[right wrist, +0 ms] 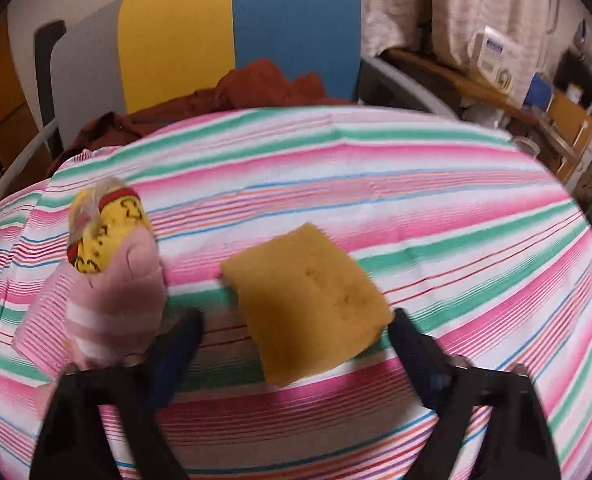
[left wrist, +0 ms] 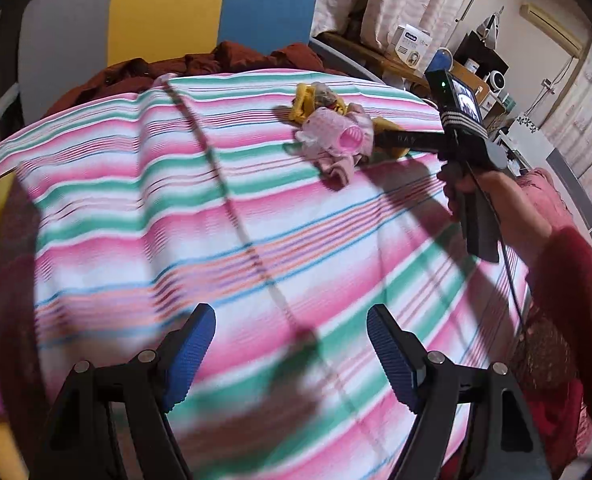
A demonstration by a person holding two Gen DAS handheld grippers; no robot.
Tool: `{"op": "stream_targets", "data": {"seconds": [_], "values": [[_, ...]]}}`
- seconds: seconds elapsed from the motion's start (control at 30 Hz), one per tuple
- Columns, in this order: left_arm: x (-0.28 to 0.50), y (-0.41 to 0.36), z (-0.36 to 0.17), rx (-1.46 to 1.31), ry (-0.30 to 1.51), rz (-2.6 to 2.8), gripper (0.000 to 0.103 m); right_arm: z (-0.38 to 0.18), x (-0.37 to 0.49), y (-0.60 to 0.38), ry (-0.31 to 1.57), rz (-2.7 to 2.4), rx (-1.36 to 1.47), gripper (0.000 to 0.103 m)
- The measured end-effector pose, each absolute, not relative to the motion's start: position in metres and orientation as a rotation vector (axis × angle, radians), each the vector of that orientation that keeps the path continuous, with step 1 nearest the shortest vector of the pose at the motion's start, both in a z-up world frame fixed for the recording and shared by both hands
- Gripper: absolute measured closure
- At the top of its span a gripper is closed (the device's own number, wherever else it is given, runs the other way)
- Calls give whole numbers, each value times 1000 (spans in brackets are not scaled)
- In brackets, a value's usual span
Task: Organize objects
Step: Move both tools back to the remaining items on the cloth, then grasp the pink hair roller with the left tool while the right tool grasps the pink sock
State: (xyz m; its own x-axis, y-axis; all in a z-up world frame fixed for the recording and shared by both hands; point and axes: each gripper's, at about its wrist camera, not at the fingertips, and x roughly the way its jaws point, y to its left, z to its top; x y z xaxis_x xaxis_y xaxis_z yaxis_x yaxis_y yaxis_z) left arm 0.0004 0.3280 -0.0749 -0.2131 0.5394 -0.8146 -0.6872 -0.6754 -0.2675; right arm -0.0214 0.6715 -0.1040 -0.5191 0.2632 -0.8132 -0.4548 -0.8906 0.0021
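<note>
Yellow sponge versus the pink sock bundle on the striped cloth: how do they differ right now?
The yellow sponge is a flat, plain square slab; the pink sock bundle is a lumpy roll with white stripes and a yellow printed piece poking out. The sponge lies between the open right tongs; the bundle sits outside them, to the left in the right wrist view. Both rest on the striped cloth.
</note>
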Motion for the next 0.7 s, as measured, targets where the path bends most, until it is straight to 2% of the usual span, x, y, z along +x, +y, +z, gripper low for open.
{"op": "stream_targets", "data": {"seconds": [0.03,0.1,0.23,0.43,0.53,0.6,0.7], "values": [[-4,337,-75,-1236,178,1955,23,-105,-22,673,304,2384,-1246,33],[-13,354,-76,-1235,161,1951,23,-103,-19,674,310,2369,-1246,41],[-32,393,-75,-1234,142,1963,23,-100,-11,686,438,2368,-1226,41],[-64,444,-67,-1195,120,1992,23,-100,-13,682,421,2349,-1264,36],[-76,458,-67,-1197,142,2009,23,-78,-8,678,389,2369,-1165,29],[-80,466,-69,-1197,178,2016,23,-59,-2,669,387,2452,-1075,27],[-83,465,-76,-1201,224,2045,23,-52,-5,655,533,2599,-1072,29]]}}
